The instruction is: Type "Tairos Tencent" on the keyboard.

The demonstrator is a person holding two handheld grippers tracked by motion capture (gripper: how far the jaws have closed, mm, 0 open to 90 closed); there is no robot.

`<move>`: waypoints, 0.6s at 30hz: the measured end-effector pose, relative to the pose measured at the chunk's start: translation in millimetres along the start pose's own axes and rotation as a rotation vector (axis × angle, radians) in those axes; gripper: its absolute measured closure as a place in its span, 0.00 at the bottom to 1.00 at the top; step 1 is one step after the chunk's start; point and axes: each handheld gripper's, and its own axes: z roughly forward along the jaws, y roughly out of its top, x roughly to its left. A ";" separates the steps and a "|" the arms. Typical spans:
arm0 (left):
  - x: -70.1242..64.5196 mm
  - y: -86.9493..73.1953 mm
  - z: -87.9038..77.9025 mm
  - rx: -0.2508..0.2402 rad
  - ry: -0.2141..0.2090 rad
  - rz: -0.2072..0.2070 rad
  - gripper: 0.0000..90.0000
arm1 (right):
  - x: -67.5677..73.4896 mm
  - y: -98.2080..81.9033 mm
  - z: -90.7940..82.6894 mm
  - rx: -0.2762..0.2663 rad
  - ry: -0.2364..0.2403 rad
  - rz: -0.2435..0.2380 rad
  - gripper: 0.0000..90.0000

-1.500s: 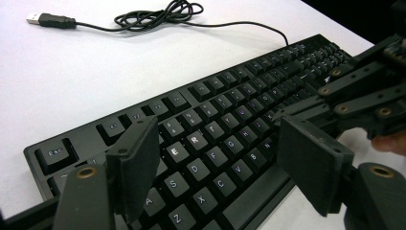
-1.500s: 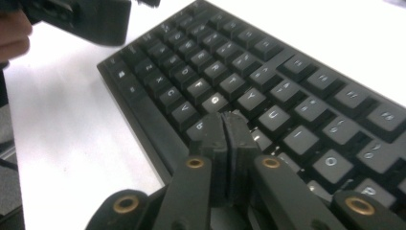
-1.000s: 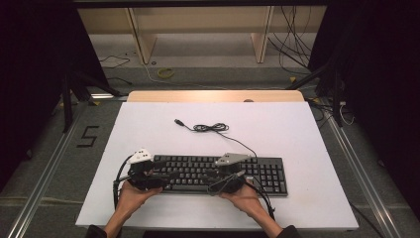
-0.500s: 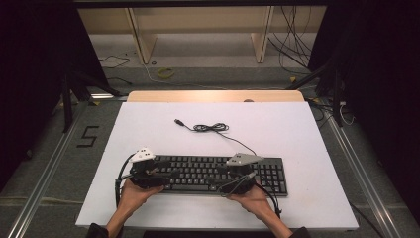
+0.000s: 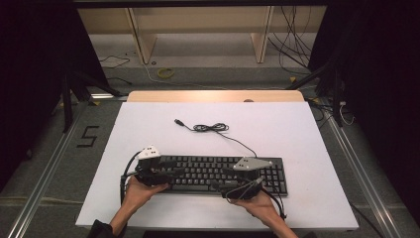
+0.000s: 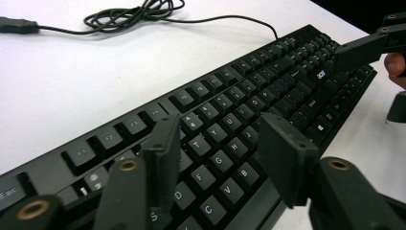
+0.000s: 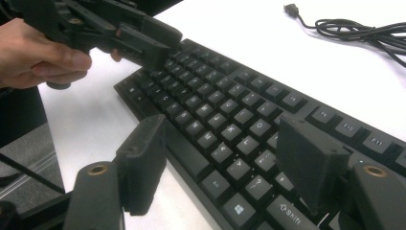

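- I sit at a white table with a claw in each hand; a black keyboard lies flat near my edge, running left to right.
- My left claw hangs over the keyboard's left end. Its jaws stand apart above the letter keys, one toward the number row and one toward the near edge. They have just been closing, yet nothing is clamped: the pads press on no key that I can see, and only the key tops lie under the gap.
- My right claw hangs over the keyboard's right half. Its jaws have just been opening and stand wide, one out past the near edge and one over the keys. They straddle the keyboard's front edge without pinching it.
- From the high view, my left hand and right hand come in from the near side, each behind its claw.
- I judge the two claws sit at opposite ends so the long keyboard could be gripped level by its front edge, balanced rather than tipping.
- The keyboard's cable runs from its back edge toward the table's middle, loops into a loose coil, and ends in a plug lying free on the table, connected to nothing.
- That slack cable would let the keyboard shift without snagging, by my reckoning.
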 end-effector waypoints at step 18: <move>-1.2 8.8 22.3 0.095 0.031 0.062 0.94 | 3.6 -5.6 -5.9 0.002 -0.009 -0.007 0.34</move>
